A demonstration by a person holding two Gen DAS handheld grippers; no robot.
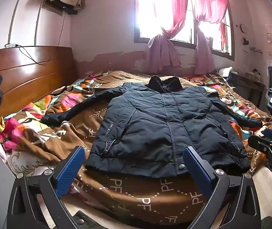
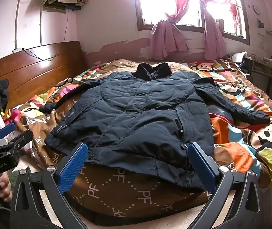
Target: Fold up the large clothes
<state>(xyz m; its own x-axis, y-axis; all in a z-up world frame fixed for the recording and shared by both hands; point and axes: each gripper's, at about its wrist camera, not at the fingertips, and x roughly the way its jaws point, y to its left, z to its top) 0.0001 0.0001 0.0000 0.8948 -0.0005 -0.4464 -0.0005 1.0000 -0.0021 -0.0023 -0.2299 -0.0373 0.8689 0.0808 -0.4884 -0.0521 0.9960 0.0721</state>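
Jacket (image 1: 164,126) lies flat, front up, sleeves spread, on the bedspread (image 1: 136,190), with left gripper (image 1: 134,164) and right gripper (image 2: 137,162) both wide apart, holding nothing, above its hem.

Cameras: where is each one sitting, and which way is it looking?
Left wrist: on the left hand-held gripper, looking down its open fingers at the jacket; the right hand-held gripper shows at the edge.
Right wrist: on the right hand-held gripper, facing the jacket; the left hand-held gripper shows.
Both share jacket, bed, window.
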